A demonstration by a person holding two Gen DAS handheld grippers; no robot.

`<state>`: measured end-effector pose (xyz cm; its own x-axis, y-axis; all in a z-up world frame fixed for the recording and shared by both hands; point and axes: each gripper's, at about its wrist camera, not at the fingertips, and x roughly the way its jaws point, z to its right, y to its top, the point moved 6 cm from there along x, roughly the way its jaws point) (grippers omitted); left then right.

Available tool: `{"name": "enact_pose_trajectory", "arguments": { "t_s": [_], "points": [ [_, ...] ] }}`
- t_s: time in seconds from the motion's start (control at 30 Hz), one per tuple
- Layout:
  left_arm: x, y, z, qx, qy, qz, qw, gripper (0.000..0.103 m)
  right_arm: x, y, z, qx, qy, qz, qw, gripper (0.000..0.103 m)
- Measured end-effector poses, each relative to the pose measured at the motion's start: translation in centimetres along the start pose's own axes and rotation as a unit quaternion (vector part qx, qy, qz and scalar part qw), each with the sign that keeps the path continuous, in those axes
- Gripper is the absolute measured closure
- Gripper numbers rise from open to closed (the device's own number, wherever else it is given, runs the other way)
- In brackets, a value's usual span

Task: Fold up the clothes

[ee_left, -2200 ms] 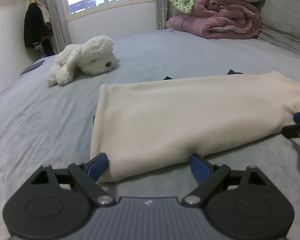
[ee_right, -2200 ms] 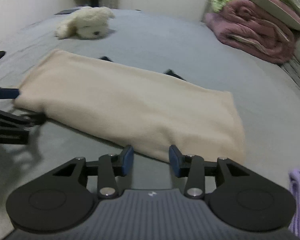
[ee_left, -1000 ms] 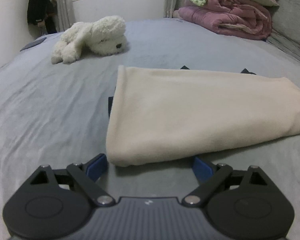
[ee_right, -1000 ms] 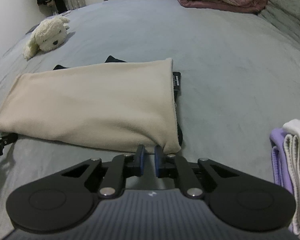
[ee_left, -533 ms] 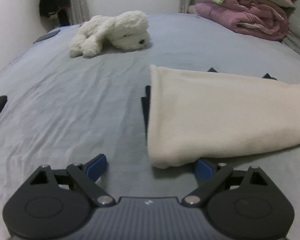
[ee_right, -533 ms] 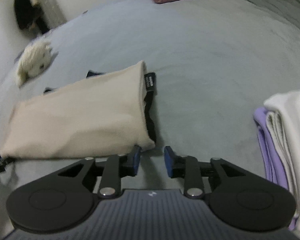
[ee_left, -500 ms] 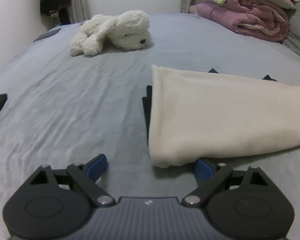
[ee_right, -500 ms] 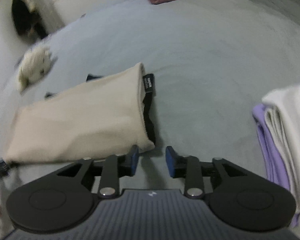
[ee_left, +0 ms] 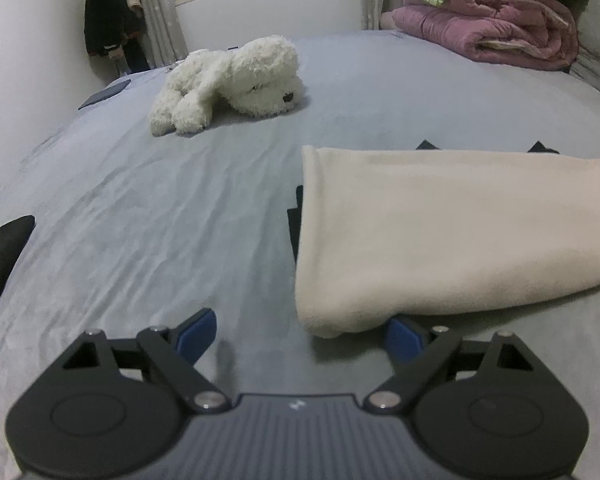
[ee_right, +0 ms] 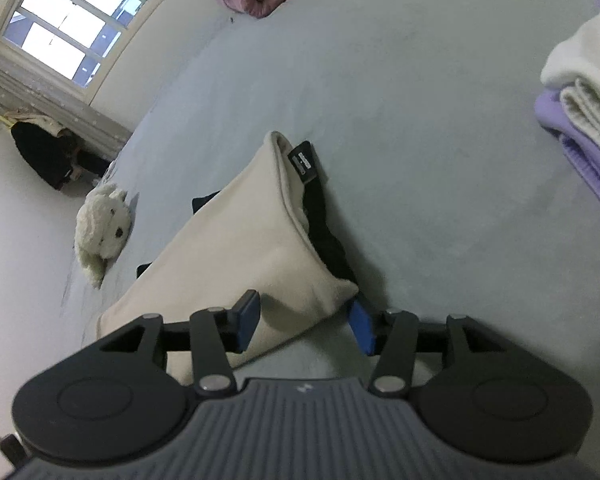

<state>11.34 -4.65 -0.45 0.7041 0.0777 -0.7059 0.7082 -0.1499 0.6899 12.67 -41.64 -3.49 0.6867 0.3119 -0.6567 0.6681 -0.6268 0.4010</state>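
Observation:
A cream garment point(ee_left: 440, 232), folded into a long band, lies on the grey bed point(ee_left: 140, 220) over a black piece point(ee_right: 324, 236) with a label. My left gripper point(ee_left: 300, 336) is open wide at the band's near left corner; that corner droops over the right fingertip point(ee_left: 404, 338) and the left fingertip stands apart on the sheet. In the right wrist view the cream garment point(ee_right: 240, 248) ends in a corner lying between the fingers of my right gripper point(ee_right: 304, 326). Its jaws are opening, and the pads do not press the cloth.
A white plush dog point(ee_left: 236, 80) lies beyond the garment. Rolled pink quilts point(ee_left: 496, 32) sit at the far right by the window. A stack of folded white and purple clothes point(ee_right: 580, 128) lies to the right of my right gripper. A black object point(ee_left: 0, 252) is at the left edge.
My right gripper went from shut at the garment's corner to open, and its view rolled sideways. The left view swung leftward, so the garment sits further right; that gripper stayed open.

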Motion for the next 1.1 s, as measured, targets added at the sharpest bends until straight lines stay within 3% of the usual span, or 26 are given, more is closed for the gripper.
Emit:
{"name": "enact_pose_trajectory", "arguments": {
  "t_s": [0.17,0.4,0.47,0.53,0.63,0.8,0.87,1.0,1.07,1.1],
  "points": [
    [0.6,-0.1,-0.5,-0.025,-0.012,-0.018,0.9995,0.012,0.0,-0.1,0.1,0.021,-0.004,0.027,0.999,0.050],
    [0.7,-0.3,-0.3,-0.024,-0.007,-0.017,0.9995,0.012,0.4,0.0,-0.2,0.010,-0.019,0.063,0.998,0.050],
    [0.8,-0.3,-0.3,-0.026,-0.008,-0.018,0.9995,0.012,0.8,-0.1,-0.7,-0.003,-0.032,0.069,0.997,0.058],
    [0.8,-0.3,-0.4,-0.028,-0.010,-0.018,0.9994,0.012,0.8,-0.1,-0.9,-0.011,-0.040,0.071,0.997,0.075],
    [0.9,-0.3,-0.5,-0.029,-0.010,-0.021,0.9993,0.012,0.5,0.1,-1.0,-0.009,-0.037,0.079,0.996,0.080],
    [1.0,-0.3,-0.4,-0.029,-0.008,-0.023,0.9993,0.012,0.1,0.0,-2.0,-0.014,-0.029,0.095,0.995,0.075],
    [1.0,-0.3,-0.2,-0.022,-0.004,-0.020,0.9996,0.012,1.1,-0.2,-1.0,0.027,-0.031,0.075,0.996,0.068],
    [0.9,-0.3,-0.2,-0.016,-0.001,-0.018,0.9997,0.012,1.2,0.1,0.3,0.102,0.013,0.066,0.993,0.056],
    [1.0,-0.4,-0.2,-0.020,-0.002,-0.019,0.9996,0.012,1.3,0.0,0.1,0.094,0.007,0.074,0.993,0.057],
    [1.0,-0.4,-0.2,-0.020,-0.001,-0.019,0.9996,0.012,1.4,-0.1,-0.2,0.080,-0.005,0.078,0.994,0.068]
  ]
}}
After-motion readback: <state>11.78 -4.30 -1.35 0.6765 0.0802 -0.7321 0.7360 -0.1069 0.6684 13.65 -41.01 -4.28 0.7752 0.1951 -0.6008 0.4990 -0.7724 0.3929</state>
